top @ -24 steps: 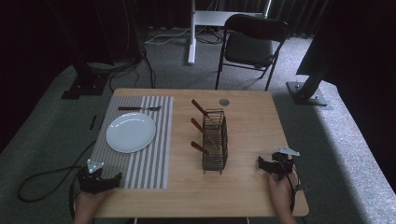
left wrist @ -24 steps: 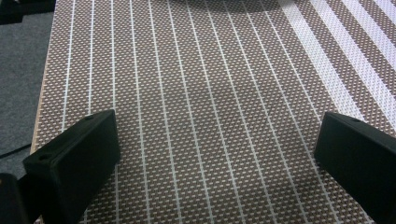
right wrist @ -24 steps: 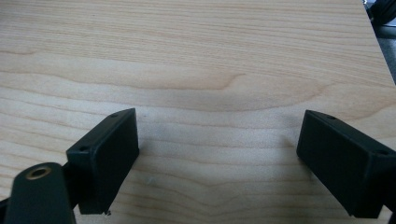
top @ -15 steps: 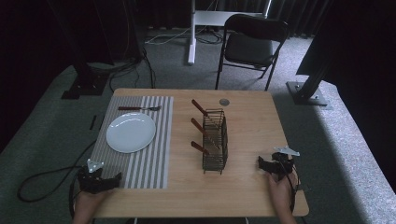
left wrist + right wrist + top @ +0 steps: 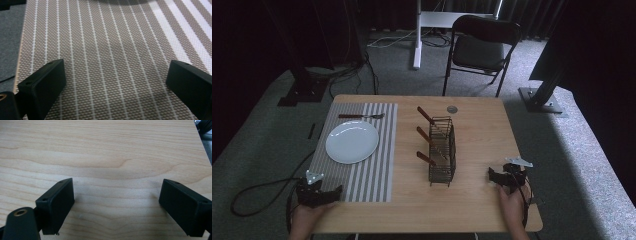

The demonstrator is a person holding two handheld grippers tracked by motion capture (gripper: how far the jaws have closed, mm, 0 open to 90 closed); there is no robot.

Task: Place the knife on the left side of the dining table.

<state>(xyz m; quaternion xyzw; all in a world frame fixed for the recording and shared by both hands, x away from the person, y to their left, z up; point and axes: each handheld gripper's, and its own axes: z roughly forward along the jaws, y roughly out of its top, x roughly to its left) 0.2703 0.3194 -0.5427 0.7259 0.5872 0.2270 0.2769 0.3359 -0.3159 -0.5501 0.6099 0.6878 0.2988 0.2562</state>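
Both jaws spread, empty. Left gripper (image 5: 318, 194) rests on striped placemat (image 5: 362, 165); right gripper (image 5: 507, 177) on bare table (image 5: 472, 200). Likely next: approach wire rack (image 5: 443, 150) squarely, avoiding protruding handles.

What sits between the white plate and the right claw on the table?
In the high view, the wire rack with three brown-handled utensils stands between the white plate and the right claw; the rest is striped placemat and bare wood.
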